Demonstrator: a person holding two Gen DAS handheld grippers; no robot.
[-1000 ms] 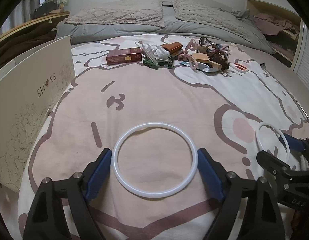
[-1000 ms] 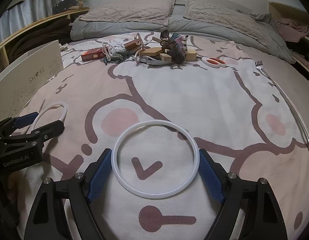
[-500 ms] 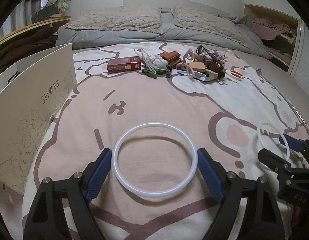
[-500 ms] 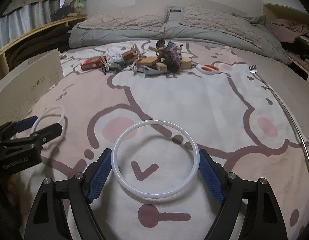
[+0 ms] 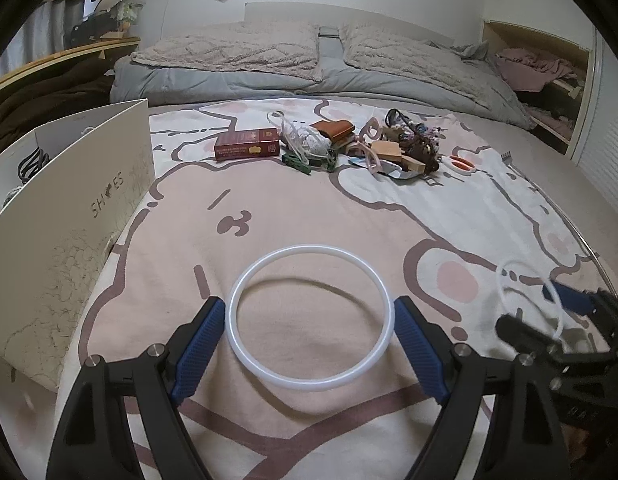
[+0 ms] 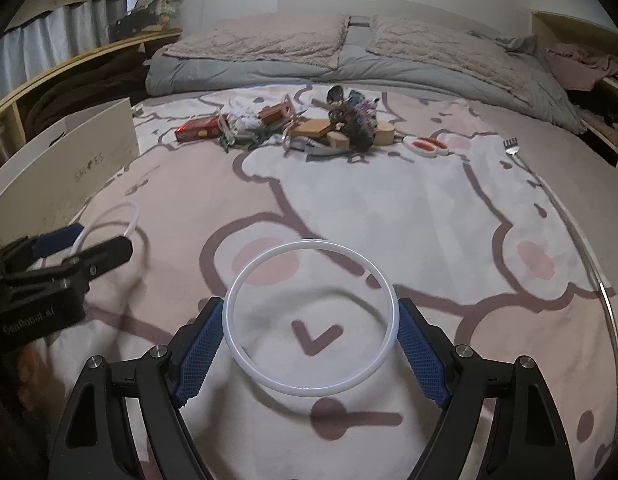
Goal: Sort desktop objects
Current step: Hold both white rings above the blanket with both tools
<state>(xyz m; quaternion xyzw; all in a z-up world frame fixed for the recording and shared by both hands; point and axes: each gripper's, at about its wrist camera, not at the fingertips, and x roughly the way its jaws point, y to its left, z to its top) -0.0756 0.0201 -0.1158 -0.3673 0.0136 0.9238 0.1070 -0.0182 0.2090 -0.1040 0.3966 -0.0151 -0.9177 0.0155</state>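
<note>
- Each gripper holds a white ring: the left gripper (image 5: 309, 336) has its fingers (image 5: 197, 344) spread wide and pressed against the sides of its white ring (image 5: 309, 384), raised over the bed cover (image 5: 309, 208).
- The right gripper (image 6: 311, 336) pinches a second white ring (image 6: 311, 390) the same way.
- Judged step: carrying both rings for sorting; the open shoe box (image 5: 69, 216) at the left looks the likely bin.
- The next move calls for keeping hold while swinging over the box, then releasing.
- The pile of small objects (image 5: 349, 148) waits farther up the bed.
- Writing: "SHOES" on the box; "GenRobot.AI" on the left gripper, seen in the right wrist view.
</note>
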